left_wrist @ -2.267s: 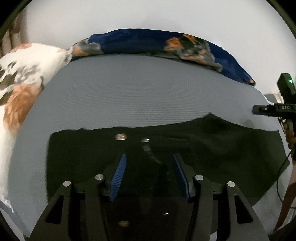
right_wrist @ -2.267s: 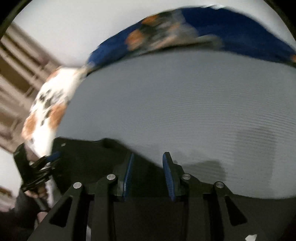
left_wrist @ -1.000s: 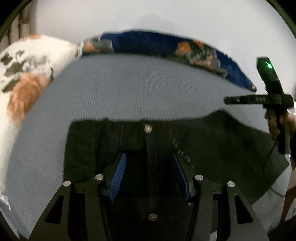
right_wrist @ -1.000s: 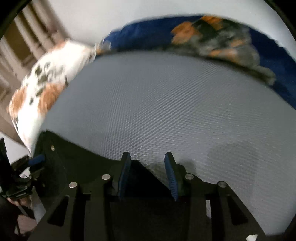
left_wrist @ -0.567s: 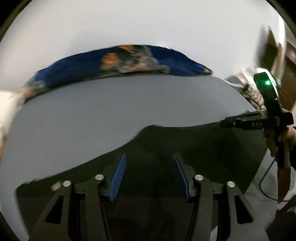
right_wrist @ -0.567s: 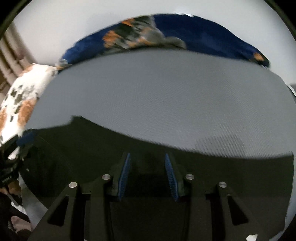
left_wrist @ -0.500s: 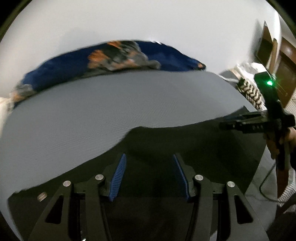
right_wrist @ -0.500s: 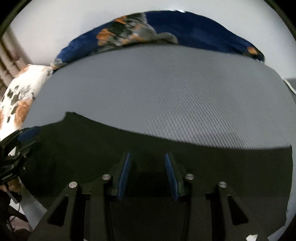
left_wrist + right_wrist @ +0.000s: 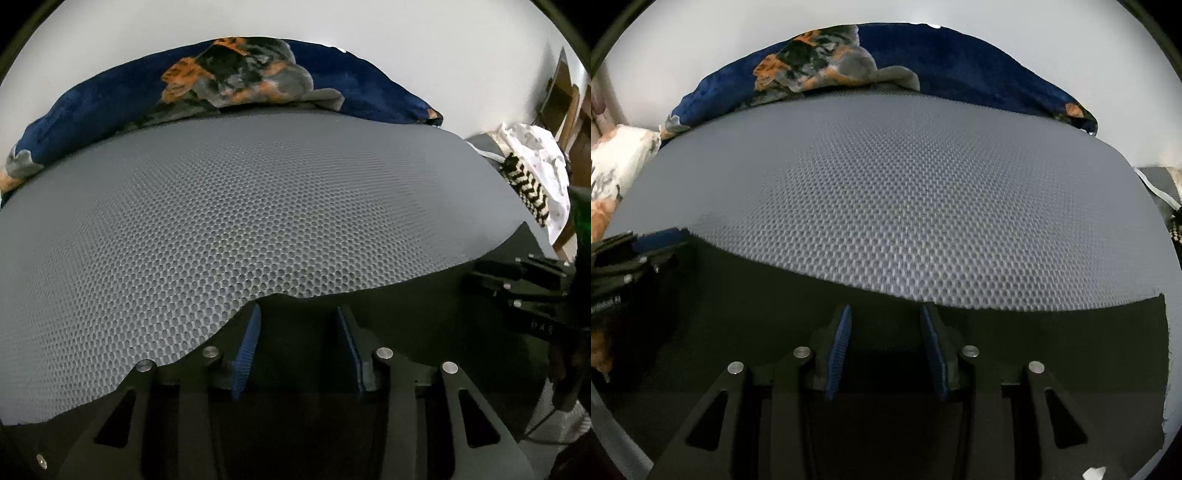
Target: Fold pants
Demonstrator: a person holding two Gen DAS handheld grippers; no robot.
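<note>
Two wrist views look down over a bed covered by a grey honeycomb-mesh mat. Black pants lie along the near edge of the mat, directly under and between both sets of fingers, their upper edge just past the fingertips.

In the left wrist view, the left gripper points down at the pants. Its blue-padded fingers stand partly apart and are closing, with dark cloth between them; whether the pads press on the cloth cannot be told. To the right of these fingers the right gripper rests over the far end of the pants.

In the right wrist view, the right gripper also points down at the pants. Its fingers stand partly apart with black cloth between them, and contact with it cannot be told. To the left of them the left gripper sits at the edge of the pants.

Beyond the fingertips, across the bare mat, a dark blue blanket with orange and grey patches lies bunched along the far side of the bed against a white wall. Far right of the left fingers lies a white cloth bundle with a black zigzag piece. Far left of the right fingers is a white, orange-patched pillow. Nothing stands between the fingers and the pants.
</note>
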